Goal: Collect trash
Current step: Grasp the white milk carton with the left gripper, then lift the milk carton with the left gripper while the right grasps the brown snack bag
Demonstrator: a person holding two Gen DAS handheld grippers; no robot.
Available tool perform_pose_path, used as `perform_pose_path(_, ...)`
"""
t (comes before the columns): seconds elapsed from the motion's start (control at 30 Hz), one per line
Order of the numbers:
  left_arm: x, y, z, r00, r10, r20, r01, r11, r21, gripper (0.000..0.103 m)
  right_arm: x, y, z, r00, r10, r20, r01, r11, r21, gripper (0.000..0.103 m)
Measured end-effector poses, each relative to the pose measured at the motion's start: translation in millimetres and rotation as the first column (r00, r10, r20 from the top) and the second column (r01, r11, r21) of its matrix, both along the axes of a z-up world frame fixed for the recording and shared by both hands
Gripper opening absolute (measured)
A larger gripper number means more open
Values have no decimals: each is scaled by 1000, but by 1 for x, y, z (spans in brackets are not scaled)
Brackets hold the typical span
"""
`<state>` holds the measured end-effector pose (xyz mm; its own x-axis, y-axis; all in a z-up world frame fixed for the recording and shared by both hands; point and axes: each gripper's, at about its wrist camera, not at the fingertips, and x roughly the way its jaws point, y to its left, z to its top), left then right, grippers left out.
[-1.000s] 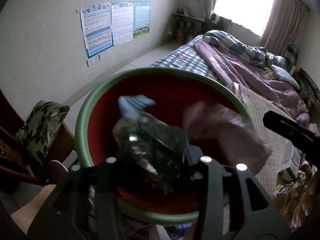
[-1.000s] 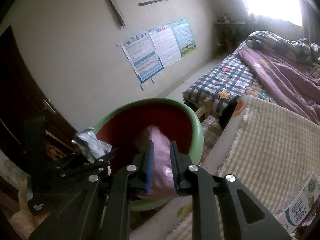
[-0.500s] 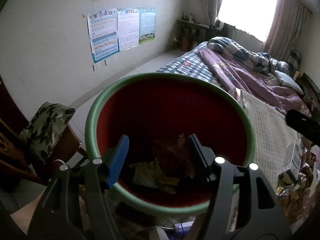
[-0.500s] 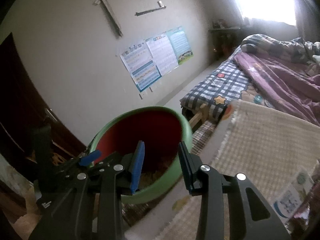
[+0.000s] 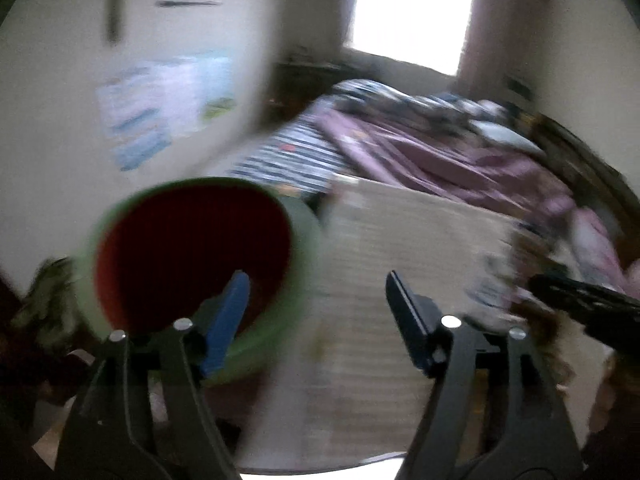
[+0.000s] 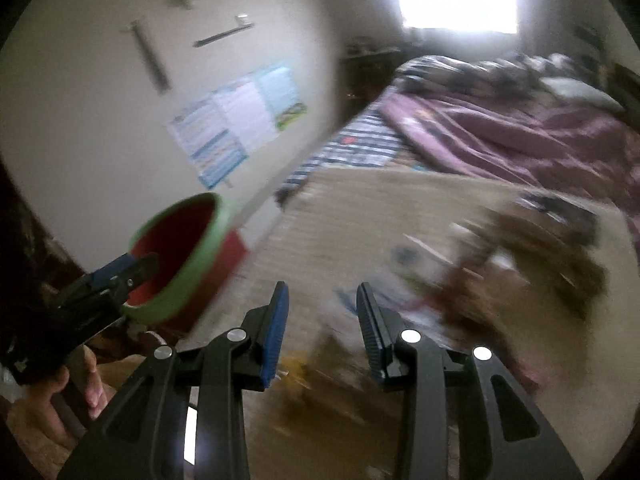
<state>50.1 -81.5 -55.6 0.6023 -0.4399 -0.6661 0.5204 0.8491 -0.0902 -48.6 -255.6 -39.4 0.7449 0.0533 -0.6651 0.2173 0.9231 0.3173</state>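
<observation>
The green bin with a red inside (image 5: 192, 248) stands at the lower left of the left wrist view and at the left of the right wrist view (image 6: 180, 256). My left gripper (image 5: 316, 304) is open and empty, right of the bin over the beige mat. My right gripper (image 6: 322, 312) is open and empty over the mat, facing a blurred heap of wrappers and trash (image 6: 500, 264). Both views are motion-blurred. The left gripper also shows in the right wrist view (image 6: 120, 276) by the bin's rim.
A beige woven mat (image 5: 400, 248) covers the surface ahead. A bed with purple and checked bedding (image 6: 500, 132) lies behind it. Posters (image 6: 236, 120) hang on the wall at left. A bright window is at the back.
Both grippers let their trash drop into the bin and opened. Both have since swung right, away from the bin and towards the mat and the trash heap.
</observation>
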Motion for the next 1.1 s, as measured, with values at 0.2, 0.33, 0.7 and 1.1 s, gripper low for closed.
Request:
perform_pose_path(0.2,-2,-88,-35,959,-219,-181,229,973,38,73,-52,-48,-13,990,-138,-37,139,990,36,35)
perform_pose_path(0.33,3,-126,-55,926,-260,-275,286,956,59,73,-74,-71,-15,983,-177,-41,178,983,46,35)
perform_pose_path(0.7,-5,-183,-81,897,-275,-346,340,929,145,73,-90,-111,-16,981,-194,-28,196,977,83,36)
perform_pose_path(1.1,-2,-163,-63,929,-204,-308,241,967,88,60,-76,-118,-31,990,-128,-52,135,979,153,40)
